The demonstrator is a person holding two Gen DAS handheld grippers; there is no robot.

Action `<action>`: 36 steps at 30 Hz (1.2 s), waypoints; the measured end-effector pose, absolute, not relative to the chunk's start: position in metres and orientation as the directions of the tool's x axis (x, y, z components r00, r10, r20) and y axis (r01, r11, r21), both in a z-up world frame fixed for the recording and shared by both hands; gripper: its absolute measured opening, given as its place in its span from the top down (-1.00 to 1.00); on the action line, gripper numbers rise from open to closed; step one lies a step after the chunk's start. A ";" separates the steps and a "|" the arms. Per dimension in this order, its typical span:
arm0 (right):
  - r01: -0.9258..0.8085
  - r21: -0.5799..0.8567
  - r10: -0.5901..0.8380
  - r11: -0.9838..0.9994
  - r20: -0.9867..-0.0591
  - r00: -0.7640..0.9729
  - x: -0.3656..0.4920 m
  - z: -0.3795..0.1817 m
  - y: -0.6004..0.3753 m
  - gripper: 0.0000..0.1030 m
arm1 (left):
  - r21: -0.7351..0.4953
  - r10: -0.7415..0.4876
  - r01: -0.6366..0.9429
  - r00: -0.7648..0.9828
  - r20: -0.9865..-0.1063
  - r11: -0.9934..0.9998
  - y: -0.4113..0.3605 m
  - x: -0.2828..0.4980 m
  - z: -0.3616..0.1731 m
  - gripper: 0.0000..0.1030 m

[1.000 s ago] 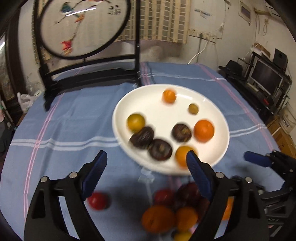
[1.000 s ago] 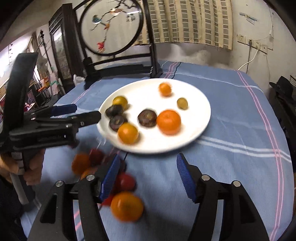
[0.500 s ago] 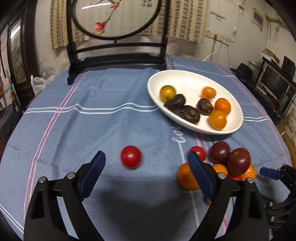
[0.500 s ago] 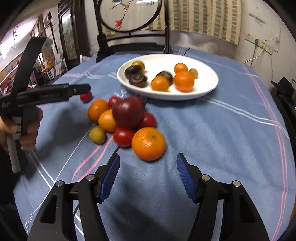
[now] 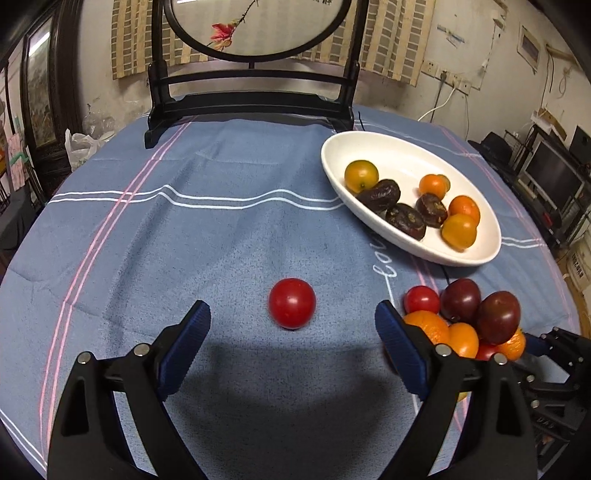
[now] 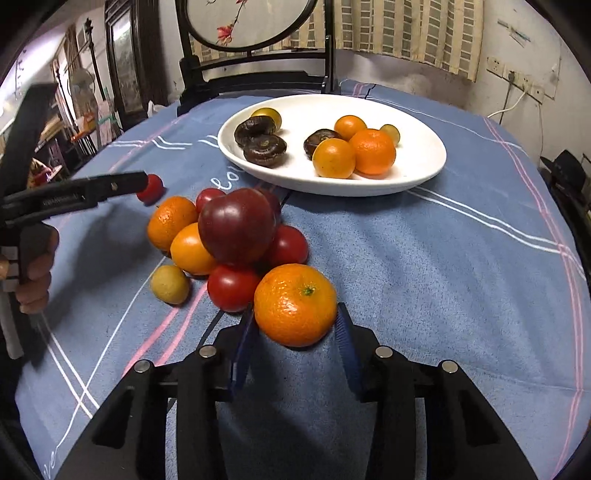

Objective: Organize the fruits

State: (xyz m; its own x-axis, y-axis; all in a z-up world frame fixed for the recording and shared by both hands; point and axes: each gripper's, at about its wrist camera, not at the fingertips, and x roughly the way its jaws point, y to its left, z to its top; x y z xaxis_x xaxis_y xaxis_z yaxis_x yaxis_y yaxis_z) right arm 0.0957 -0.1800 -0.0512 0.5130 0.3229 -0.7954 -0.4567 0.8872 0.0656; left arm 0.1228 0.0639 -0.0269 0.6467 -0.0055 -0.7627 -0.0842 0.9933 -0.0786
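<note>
Fruits are split between two places on the bench (image 5: 184,240), which is covered by a blue cloth (image 6: 424,258) with white and pink stripes. A white plate (image 5: 391,155) sits on the far right of the cloth in the left wrist view, holding several small orange and yellow fruits and three dark wrinkled ones. Near the plate's front edge a pile of fruit (image 6: 229,236) lies on the cloth: a dark red plum (image 6: 236,225) on top, red tomatoes, oranges and a small yellow-brown fruit at the pile's left edge.

One red tomato (image 5: 292,302) lies alone on the cloth, well apart to the left of the pile. The left claw (image 5: 291,321) is spread wide, its blue pads on either side of this tomato and nearer the camera, touching nothing. In the right wrist view this claw shows from the side at the left, gripped by a hand (image 6: 35,273).

The right claw (image 6: 293,325) reaches to the near end of the pile, where a big orange mandarin (image 6: 295,304) sits between its two blue pads. The pads stand close to both sides of the mandarin; I cannot tell whether they press on it. The mandarin touches a red tomato (image 6: 232,288) just behind it.

At the far edge of the bench stands a dark wooden frame with a round painted screen (image 5: 255,26).
</note>
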 end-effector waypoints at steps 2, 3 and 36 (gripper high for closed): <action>-0.454 0.088 0.341 0.887 -0.788 0.513 0.095 -0.050 -0.185 0.17 | -0.056 0.011 -0.083 0.647 -0.762 0.995 0.063 0.123 -0.028 -0.71; -0.450 0.100 0.349 0.887 -0.783 0.514 0.095 -0.049 -0.187 0.17 | -0.040 0.025 -0.085 0.648 -0.762 0.996 0.062 0.123 -0.029 -0.71; -0.426 0.039 0.351 0.904 -0.636 0.687 0.120 0.031 -0.195 0.17 | -0.015 -0.077 0.094 0.697 -0.713 0.995 -0.005 0.147 0.023 0.45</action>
State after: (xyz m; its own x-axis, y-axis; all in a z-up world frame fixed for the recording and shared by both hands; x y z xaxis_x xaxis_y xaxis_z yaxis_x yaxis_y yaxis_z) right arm 0.1197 -0.1945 0.0311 0.6868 0.3513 -0.6363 -0.4264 0.9037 0.0387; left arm 0.1468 -0.0052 0.0232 0.6969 -0.0768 -0.7130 0.0944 0.9954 -0.0150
